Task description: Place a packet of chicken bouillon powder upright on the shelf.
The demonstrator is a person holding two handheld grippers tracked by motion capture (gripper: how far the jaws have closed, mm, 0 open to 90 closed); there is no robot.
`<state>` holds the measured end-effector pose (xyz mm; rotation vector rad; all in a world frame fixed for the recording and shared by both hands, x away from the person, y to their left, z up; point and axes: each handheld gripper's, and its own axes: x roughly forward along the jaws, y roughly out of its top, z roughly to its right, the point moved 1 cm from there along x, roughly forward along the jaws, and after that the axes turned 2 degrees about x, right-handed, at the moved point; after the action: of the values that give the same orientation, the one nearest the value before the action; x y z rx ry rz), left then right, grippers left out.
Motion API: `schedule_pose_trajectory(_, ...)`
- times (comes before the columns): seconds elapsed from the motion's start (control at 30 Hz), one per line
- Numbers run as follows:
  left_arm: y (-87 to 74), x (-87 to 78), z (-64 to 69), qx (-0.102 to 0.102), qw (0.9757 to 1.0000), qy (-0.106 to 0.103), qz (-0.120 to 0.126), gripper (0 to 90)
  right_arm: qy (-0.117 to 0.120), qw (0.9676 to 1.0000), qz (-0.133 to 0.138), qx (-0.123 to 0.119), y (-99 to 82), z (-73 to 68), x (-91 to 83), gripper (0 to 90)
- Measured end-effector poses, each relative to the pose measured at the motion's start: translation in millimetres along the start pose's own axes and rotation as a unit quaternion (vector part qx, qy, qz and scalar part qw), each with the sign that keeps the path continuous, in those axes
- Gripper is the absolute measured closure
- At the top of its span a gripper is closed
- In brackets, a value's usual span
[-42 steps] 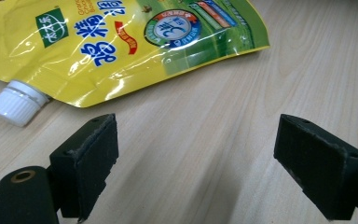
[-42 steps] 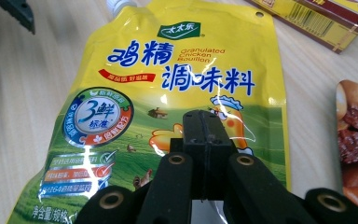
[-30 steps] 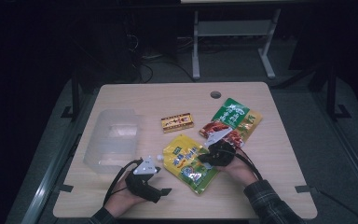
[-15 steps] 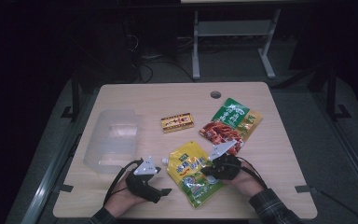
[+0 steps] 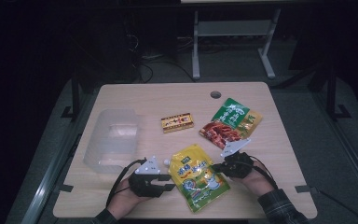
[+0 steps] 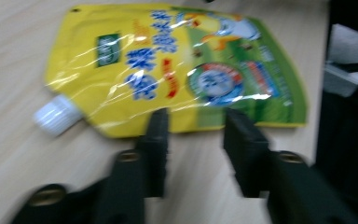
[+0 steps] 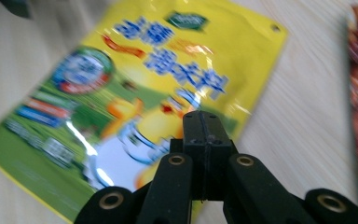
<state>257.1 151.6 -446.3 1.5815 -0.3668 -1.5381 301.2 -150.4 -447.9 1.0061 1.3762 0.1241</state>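
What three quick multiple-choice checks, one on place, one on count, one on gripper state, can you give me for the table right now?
1. Where does the clear plastic container stand?
A. On the table's left part
B. By the round hole at the far edge
C. On the yellow pouch

2. How many food packs lie on the table?
A. Two
B. Three
C. Five

3. How do the right gripper's jaws stand?
A. Wide open
B. Pressed together
C. Clamped on the small box

Answers: 1 A, it stands left of the small box. 2 B, the yellow pouch, the green-and-red pouch and the small box. 3 B, the right gripper view shows no gap between them.
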Motion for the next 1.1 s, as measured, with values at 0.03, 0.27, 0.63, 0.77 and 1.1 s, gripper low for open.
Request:
schedule_pose_trajectory(0.03,2.4,2.7,2.3,0.0,1.0,-0.005,-0.003,71.8,-0.008,0.9999,-0.007,0.002,-2.0,2.7,-0.2,90.0)
schedule_pose_trajectory(0.27,13.8,24.0,19.4,0.015,0.9993,-0.028,-0.02,89.5,-0.021,0.9995,-0.019,0.013,-10.8,12.2,-4.0,90.0)
schedule_pose_trajectory(0.63,13.5,40.8,22.9,0.021,0.9984,-0.032,-0.042,89.5,0.007,0.9994,-0.034,0.004,-20.4,10.8,1.0,90.0)
schedule_pose_trajectory(0.77,12.2,39.2,19.9,0.014,0.9984,-0.026,-0.048,89.5,0.018,0.9989,-0.043,0.005,-24.9,8.9,2.7,90.0)
schedule_pose_trajectory(1.1,7.5,30.2,7.9,0.001,0.9985,-0.016,-0.053,89.5,0.034,0.9984,-0.045,-0.009,-28.4,-2.7,1.6,90.0)
